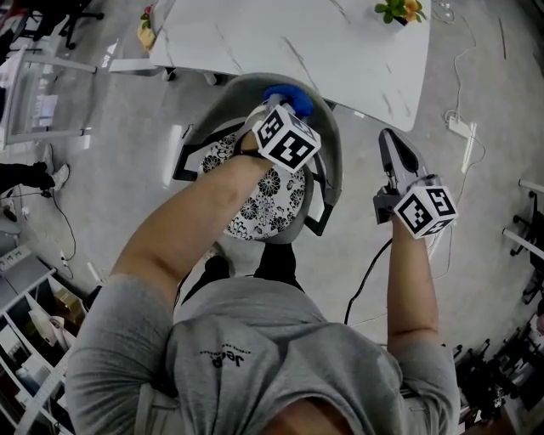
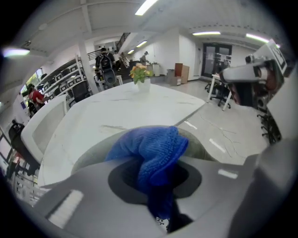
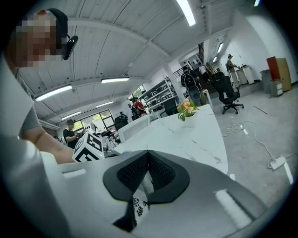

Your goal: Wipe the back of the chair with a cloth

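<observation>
The chair has a grey curved back (image 1: 333,144) and a black-and-white floral seat cushion (image 1: 268,208), seen from above in the head view. A blue cloth (image 1: 285,95) lies on the top edge of the back. My left gripper (image 1: 283,109) is shut on it, its marker cube above the seat. In the left gripper view the blue cloth (image 2: 153,151) bulges out of the jaws against the chair back rim (image 2: 201,148). My right gripper (image 1: 391,140) hangs to the right of the chair over the floor. Its jaws (image 3: 148,158) are shut with nothing in them.
A white marble table (image 1: 340,42) stands just beyond the chair, with a small flower pot (image 1: 399,10) at its far edge. A power strip (image 1: 459,127) and a black cable (image 1: 365,280) lie on the floor at the right. Shelving and other chairs line the left side.
</observation>
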A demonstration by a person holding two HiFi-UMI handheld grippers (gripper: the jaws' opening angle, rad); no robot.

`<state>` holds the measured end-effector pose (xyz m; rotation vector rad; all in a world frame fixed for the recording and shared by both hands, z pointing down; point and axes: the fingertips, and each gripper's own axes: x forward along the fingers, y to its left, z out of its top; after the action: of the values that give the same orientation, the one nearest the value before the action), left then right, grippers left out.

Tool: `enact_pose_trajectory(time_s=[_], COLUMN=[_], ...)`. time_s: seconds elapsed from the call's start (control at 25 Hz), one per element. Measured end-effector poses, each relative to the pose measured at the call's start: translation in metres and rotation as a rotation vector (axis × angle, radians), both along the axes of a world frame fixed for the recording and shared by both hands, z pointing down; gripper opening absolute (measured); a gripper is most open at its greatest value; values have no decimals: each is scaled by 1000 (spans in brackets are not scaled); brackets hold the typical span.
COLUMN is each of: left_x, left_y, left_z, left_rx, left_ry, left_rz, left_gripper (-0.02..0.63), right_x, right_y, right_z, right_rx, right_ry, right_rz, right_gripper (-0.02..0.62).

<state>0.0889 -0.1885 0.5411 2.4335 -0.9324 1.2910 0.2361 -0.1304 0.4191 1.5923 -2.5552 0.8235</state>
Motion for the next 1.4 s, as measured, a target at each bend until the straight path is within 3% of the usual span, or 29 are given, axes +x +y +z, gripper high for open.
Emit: enact_pose_trajectory(time_s=[0.32, 0.52, 0.6, 0.8, 1.0, 1.12, 1.24, 1.4], left_x=[48, 67, 64, -9, -127, -180, -208, -214], left_y=[47, 81, 92, 87, 66, 51, 34, 13], left_z=[16, 7, 0, 3, 35, 44, 50, 56], left_rx=[-90, -111, -124, -214, -259, -270, -272, -274], left_ry=[-4, 129, 200, 317, 309, 314, 314, 300], left_rz=[280, 430, 429, 179, -128, -280, -379, -443], left_gripper=[126, 126, 126, 126, 126, 126, 126, 126], right_x=[-1, -12, -23, -53, -79, -94, -102, -103], right_y=[4, 0, 0, 1, 1, 0, -1, -4], right_z=[-3, -6, -7, -14, -10, -7, -4, -1], right_rx=[3, 4, 4, 15, 0, -11, -22, -28], right_ry=[2, 17, 22, 26, 21, 20, 25, 31], right_rz=[6, -5, -15, -36, -45, -55, -59, -61], right_gripper=[3, 3, 3, 3, 3, 3, 3, 3])
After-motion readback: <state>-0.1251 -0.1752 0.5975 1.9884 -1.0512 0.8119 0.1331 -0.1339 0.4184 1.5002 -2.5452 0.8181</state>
